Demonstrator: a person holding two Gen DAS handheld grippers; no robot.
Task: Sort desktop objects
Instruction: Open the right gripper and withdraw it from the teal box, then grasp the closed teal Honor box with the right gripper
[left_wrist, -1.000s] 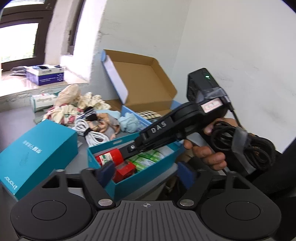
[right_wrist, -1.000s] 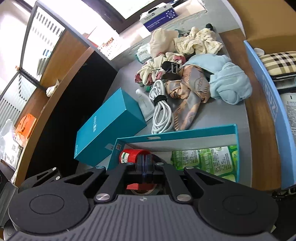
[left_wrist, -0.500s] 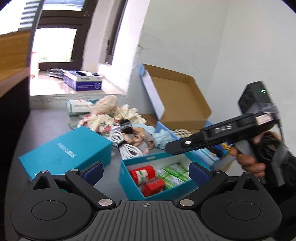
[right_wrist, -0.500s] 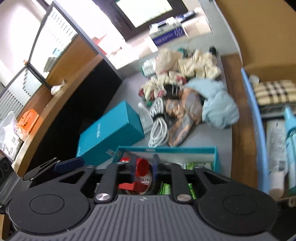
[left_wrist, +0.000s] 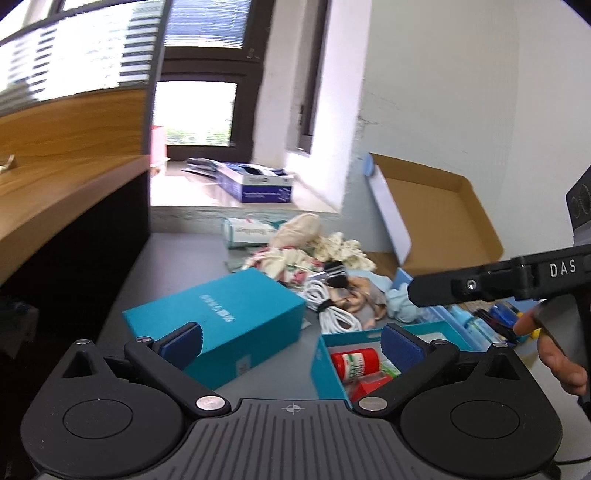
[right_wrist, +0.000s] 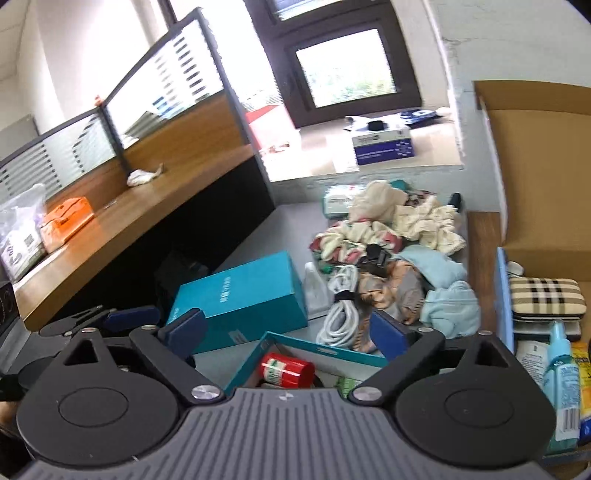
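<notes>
Right gripper (right_wrist: 286, 330): jaws are opening, nearly at full spread, with nothing between the blue pads; it hangs above the near end of the open teal tray (right_wrist: 317, 349).
Left gripper (left_wrist: 291, 341): jaws are opening to full width, empty, raised over the desk (left_wrist: 177, 266) between the closed teal box (left_wrist: 216, 317) and the tray.
Red canister (right_wrist: 286, 369): lies on its side inside the tray, beside green packets (right_wrist: 345, 384); it appears to be freshly placed.
Remaining clutter: a coiled white cable (right_wrist: 341, 310), a light blue cloth (right_wrist: 447, 295) and a heap of patterned fabric (right_wrist: 391, 221) lie loose on the desk beyond the tray.
Side box: a blue-edged cardboard box (right_wrist: 504, 295) at the right holds a plaid case (right_wrist: 546, 297) and a teal spray bottle (right_wrist: 561, 373).
Step in hand: probably clearing the tray and choosing the next item.
How to do it well: lift straight clear of the tray wall before swinging outward; the cable is nearest, so approach across its bundled middle with the jaws wide and pinch the whole coil, not a single loop.
Readable writing: "DAS" in white on the right gripper's body, in the left wrist view.
Other print: lettering on the closed teal box and the canister label is too blurred to read.
</notes>
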